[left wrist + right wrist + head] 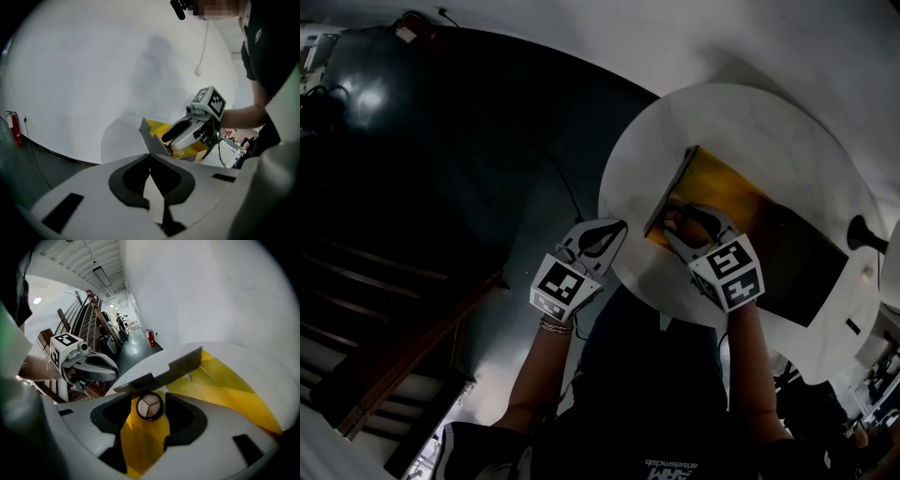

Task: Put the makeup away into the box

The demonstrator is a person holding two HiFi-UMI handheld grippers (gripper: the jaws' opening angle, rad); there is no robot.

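A grey box with a yellow lining (724, 190) lies open on the round white table (750, 122). My right gripper (680, 221) reaches into the box's near-left end, just behind its raised grey flap (180, 365). In the right gripper view a round black-rimmed compact (149, 407) with three beige sections sits between the jaw tips, held by its rim above the yellow floor (229, 385). My left gripper (606, 231) hangs off the table's left edge, shut and empty. In its own view the left gripper's tips (150, 156) point at the box (156, 129) and the right gripper (170, 148).
A dark flat panel (797, 267) lies on the box's right part. A black object (861, 234) stands at the table's right edge. Left of the table are a dark floor and wooden stairs (403, 356). A fire extinguisher (14, 129) stands by the white wall.
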